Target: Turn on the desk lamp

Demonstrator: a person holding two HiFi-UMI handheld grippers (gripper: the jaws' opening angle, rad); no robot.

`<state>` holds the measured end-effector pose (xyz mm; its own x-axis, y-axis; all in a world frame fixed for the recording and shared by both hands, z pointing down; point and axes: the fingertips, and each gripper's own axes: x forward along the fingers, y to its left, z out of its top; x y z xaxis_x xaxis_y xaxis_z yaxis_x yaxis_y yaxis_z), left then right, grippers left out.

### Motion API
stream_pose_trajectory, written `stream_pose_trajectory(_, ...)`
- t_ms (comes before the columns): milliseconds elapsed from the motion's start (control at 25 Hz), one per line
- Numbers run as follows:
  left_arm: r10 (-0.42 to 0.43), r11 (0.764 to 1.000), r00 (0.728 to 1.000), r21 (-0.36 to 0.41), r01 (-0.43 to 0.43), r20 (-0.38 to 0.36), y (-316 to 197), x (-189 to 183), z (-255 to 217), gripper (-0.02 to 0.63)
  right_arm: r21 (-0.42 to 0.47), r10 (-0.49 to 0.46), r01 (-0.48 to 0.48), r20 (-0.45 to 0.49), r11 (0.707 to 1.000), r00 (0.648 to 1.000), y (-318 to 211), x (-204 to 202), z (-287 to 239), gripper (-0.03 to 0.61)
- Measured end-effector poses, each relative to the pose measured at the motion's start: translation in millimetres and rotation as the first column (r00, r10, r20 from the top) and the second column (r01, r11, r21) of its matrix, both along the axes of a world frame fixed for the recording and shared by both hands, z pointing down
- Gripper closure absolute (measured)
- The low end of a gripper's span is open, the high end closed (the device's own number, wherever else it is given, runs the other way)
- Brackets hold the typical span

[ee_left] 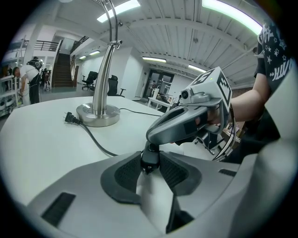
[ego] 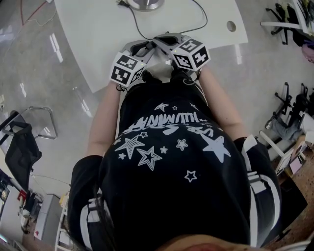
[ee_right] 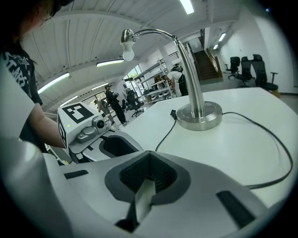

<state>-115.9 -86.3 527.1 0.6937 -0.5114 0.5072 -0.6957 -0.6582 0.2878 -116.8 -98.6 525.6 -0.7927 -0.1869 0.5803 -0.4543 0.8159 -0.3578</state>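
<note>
The desk lamp has a round metal base (ego: 144,4) (ee_left: 98,116) (ee_right: 200,116), a curved neck and a white bulb (ee_right: 128,55) with no clear glow. Its black cord (ee_left: 95,142) ends in a plug (ee_left: 70,117) (ee_right: 173,113) lying loose on the white table (ego: 98,44). My left gripper (ego: 147,45) (ee_left: 150,162) is shut on a small black piece of that cord, which looks like its switch (ee_left: 150,158). My right gripper (ego: 164,39) (ee_right: 148,160) is shut on nothing. Its nose (ee_left: 153,137) rests just above that black piece.
A round hole (ego: 231,26) sits in the table's right part. The cord loops out to the right (ee_right: 279,153) of the base. Office chairs (ee_right: 244,69) and people (ee_left: 30,79) stand far behind. A dark chair (ego: 19,142) is on the floor to my left.
</note>
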Motion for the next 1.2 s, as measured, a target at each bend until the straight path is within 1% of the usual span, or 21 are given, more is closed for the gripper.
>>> stream_pose_trajectory(160, 0.009, 1.000, 1.000, 0.001, -0.009, 0.012, 0.6, 0.3, 1.0, 0.489, -0.071, 0.025, -0.024, 0.023, 0.997, 0.999, 0.1, 1.2, 3.0, 0.574)
stream_pose_trajectory(240, 0.011, 1.000, 1.000, 0.007, -0.011, 0.018, -0.4, 0.2, 0.9, 0.489, -0.081, 0.032, -0.030, 0.025, 0.996, 0.999, -0.9, 1.3, 3.1, 0.574)
stream_pose_trajectory(440, 0.011, 1.000, 0.999, 0.013, -0.011, 0.032, 0.4, -1.6, 0.5, 0.489, -0.083, 0.036, -0.035, 0.020, 0.996, 0.999, -1.0, -0.2, 2.6, 0.574)
stream_pose_trajectory(600, 0.012, 1.000, 0.999, 0.013, -0.012, 0.034, 1.5, -0.6, 1.9, 0.489, -0.075, 0.042, -0.042, -0.008, 0.996, 0.999, -0.3, 2.7, 7.6, 0.574)
stream_pose_trajectory(720, 0.008, 1.000, 0.999, 0.008, -0.008, 0.031, 1.3, -2.2, 2.4, 0.489, -0.053, 0.036, -0.038, -0.033, 0.998, 0.999, -0.1, 0.3, 8.3, 0.574)
stream_pose_trajectory(1000, 0.001, 1.000, 1.000, -0.008, -0.001, 0.016, 2.7, -2.6, 2.9, 0.489, -0.073, 0.048, -0.049, -0.020, 0.996, 0.999, 0.9, 0.1, 8.2, 0.574)
stream_pose_trajectory(1200, 0.006, 1.000, 1.000, -0.005, -0.006, 0.016, 4.6, -4.7, 3.6, 0.489, -0.054, 0.084, -0.085, -0.022, 0.995, 0.996, 2.5, -2.2, 7.6, 0.574)
